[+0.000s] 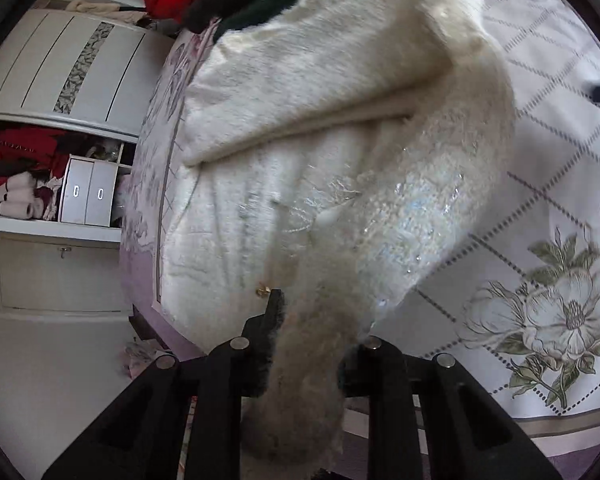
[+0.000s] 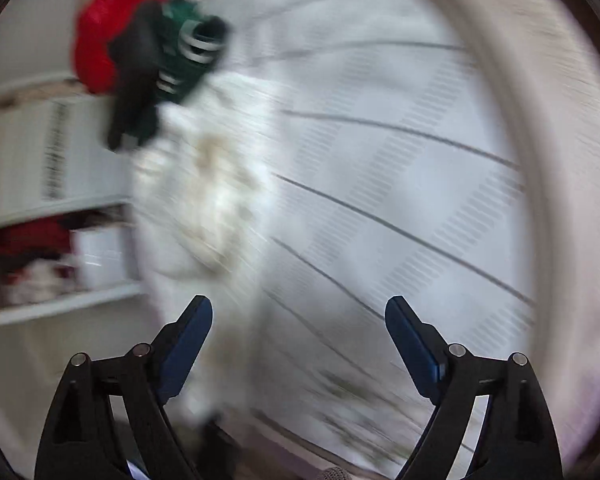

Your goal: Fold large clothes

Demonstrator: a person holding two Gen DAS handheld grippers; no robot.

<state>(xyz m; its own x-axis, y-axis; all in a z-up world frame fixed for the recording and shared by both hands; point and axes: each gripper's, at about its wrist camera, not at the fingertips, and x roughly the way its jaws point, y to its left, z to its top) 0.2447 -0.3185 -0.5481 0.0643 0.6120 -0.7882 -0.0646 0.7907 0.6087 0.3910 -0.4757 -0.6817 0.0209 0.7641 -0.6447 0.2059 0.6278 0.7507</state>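
No readable text anywhere here: no labels, brands, numbers or signs show in either view, and the right wrist view is too blurred to make out any lettering.
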